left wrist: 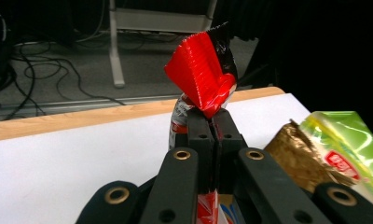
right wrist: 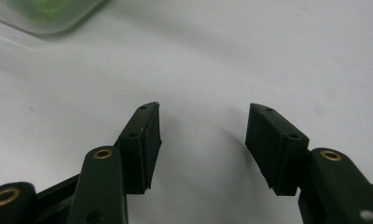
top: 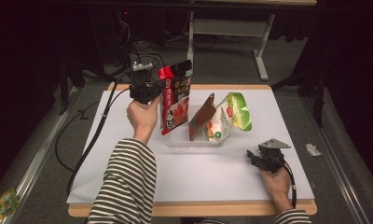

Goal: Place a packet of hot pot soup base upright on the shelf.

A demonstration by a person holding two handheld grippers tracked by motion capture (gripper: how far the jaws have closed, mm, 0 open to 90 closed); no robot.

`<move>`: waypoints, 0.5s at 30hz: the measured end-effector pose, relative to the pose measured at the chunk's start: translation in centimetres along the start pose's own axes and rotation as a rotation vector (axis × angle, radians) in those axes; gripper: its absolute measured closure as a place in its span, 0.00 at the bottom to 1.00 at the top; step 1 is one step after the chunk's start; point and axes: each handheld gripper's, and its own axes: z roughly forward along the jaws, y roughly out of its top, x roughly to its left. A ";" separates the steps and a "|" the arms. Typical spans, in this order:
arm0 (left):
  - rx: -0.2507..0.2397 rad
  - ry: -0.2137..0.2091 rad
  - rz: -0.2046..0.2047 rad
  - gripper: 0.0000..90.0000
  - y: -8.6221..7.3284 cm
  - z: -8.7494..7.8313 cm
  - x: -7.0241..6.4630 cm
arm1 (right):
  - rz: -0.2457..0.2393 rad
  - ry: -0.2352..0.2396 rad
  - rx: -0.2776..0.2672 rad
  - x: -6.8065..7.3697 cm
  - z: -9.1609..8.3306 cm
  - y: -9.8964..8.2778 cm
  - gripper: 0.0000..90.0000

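A red snack bag (top: 174, 95) stands upright at the left end of a clear tray (top: 194, 141). My left gripper (top: 153, 89) is shut on its upper left edge; in the left gripper view the jaws pinch the red bag (left wrist: 204, 74) just below its crumpled top, at my left gripper (left wrist: 214, 122). A brown packet (top: 201, 116) and a green-and-white bag (top: 229, 117) lean in the same tray. My right gripper (top: 252, 157) rests on the white table near the front right, open, with nothing between its jaws (right wrist: 202, 135).
The white table top (top: 128, 177) has a wooden edge. A desk frame and cables lie on the floor behind. A small wrapper (top: 313, 150) lies right of the table and a green packet (top: 3, 204) on the floor at left.
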 end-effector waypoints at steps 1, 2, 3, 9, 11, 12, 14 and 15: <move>-0.005 -0.001 0.008 0.99 -0.2 0.2 -0.2 | 0.000 -0.001 0.000 0.0 0.0 0.0 0.50; -0.011 -0.004 0.014 0.98 -0.4 0.3 -0.3 | -0.001 0.000 0.001 0.0 0.0 0.0 0.50; -0.011 -0.007 0.018 0.98 -0.6 0.4 -0.5 | 0.000 -0.001 -0.001 0.0 0.0 0.0 0.50; 0.002 -0.031 0.066 0.97 -1.4 0.6 -1.3 | -0.006 -0.003 0.000 0.0 0.0 0.0 0.50; 0.021 -0.051 0.065 0.96 -1.5 0.6 -1.3 | -0.003 -0.005 0.000 0.1 0.0 0.0 0.50; 0.052 -0.048 0.074 0.95 -1.6 0.7 -1.3 | -0.005 -0.005 -0.001 0.1 0.0 0.0 0.50; 0.093 -0.029 0.109 0.95 -2.4 1.1 -1.3 | -0.008 -0.005 -0.002 0.1 0.0 0.0 0.50; 0.089 -0.028 0.116 0.96 -2.8 1.2 -1.2 | -0.008 -0.006 -0.005 0.1 0.0 0.0 0.50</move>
